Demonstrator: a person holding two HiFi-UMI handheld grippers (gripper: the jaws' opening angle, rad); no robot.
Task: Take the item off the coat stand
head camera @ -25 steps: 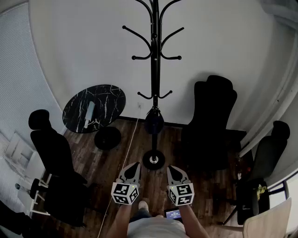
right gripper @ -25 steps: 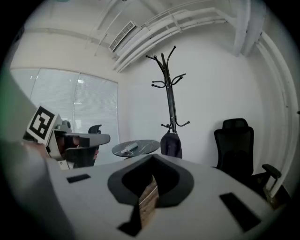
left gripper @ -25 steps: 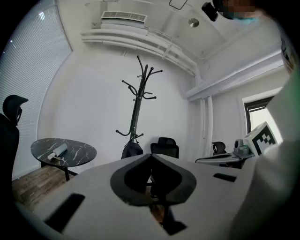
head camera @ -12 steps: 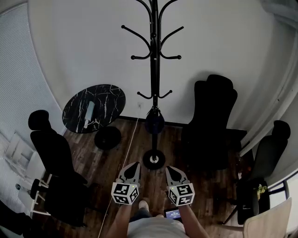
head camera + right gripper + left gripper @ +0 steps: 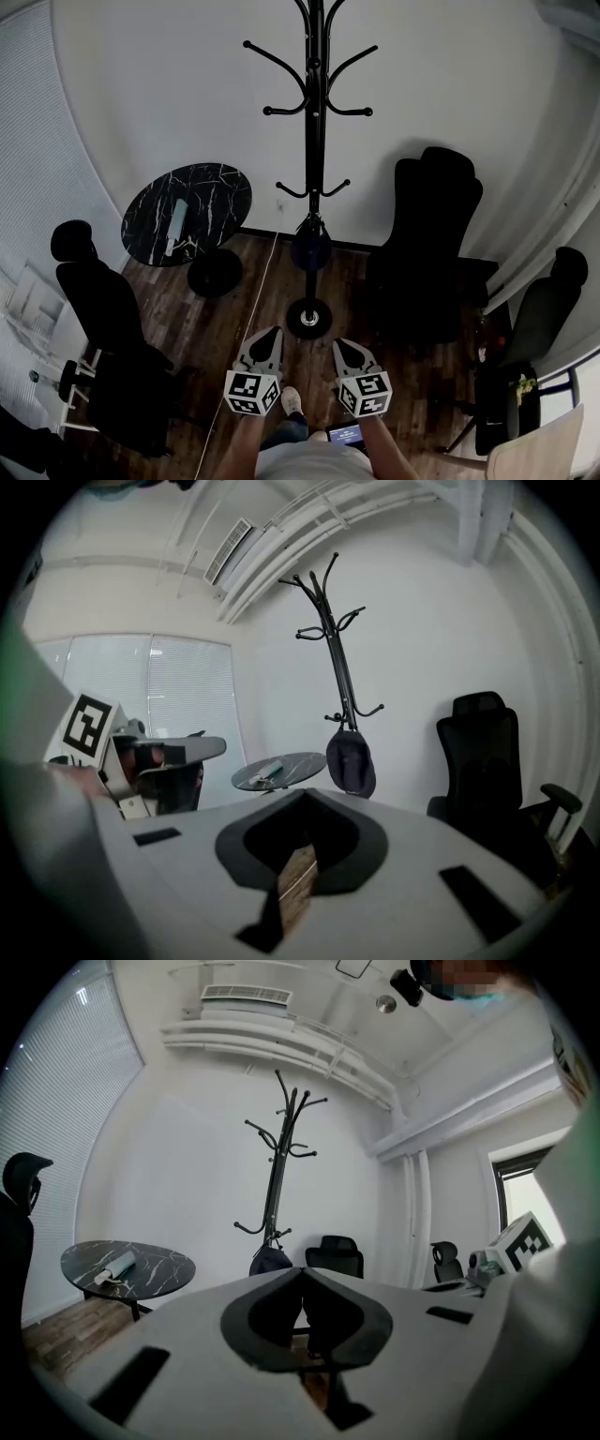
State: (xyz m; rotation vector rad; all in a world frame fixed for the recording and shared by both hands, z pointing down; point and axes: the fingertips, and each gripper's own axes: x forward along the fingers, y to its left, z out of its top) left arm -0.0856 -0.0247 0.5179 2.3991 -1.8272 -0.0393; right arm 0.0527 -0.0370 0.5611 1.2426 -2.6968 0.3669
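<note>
Dark plank floor (image 5: 234, 323) runs to a white wall, and the person stands a few steps back from it. Nearest are the two tools held low at the waist: the left gripper (image 5: 270, 335) and the right gripper (image 5: 339, 343) both have their jaws pressed together with nothing between them, and both point toward the stand (image 5: 315, 187). A pale cord (image 5: 255, 305) lies on the floor just left of the stand's round base (image 5: 308, 319). Above that base a dark cap (image 5: 310, 246) hangs from a low hook, close against the pole, well short of either gripper. A round table (image 5: 220, 192) sits to the left and a black chair (image 5: 427, 244) to the right, both near the wall. The trouble I'd expect starts with those closed jaws: if they reach the cap unopened, they will only nudge it round the pole. The hooks curl upward, so a straight pull rather than a lift could snag the cap and drag the whole thing; on such a small base the stand looks easy to tip. The cap also looks soft, so a pinch on a loose fold might slip. A step forward could catch the cord.
</note>
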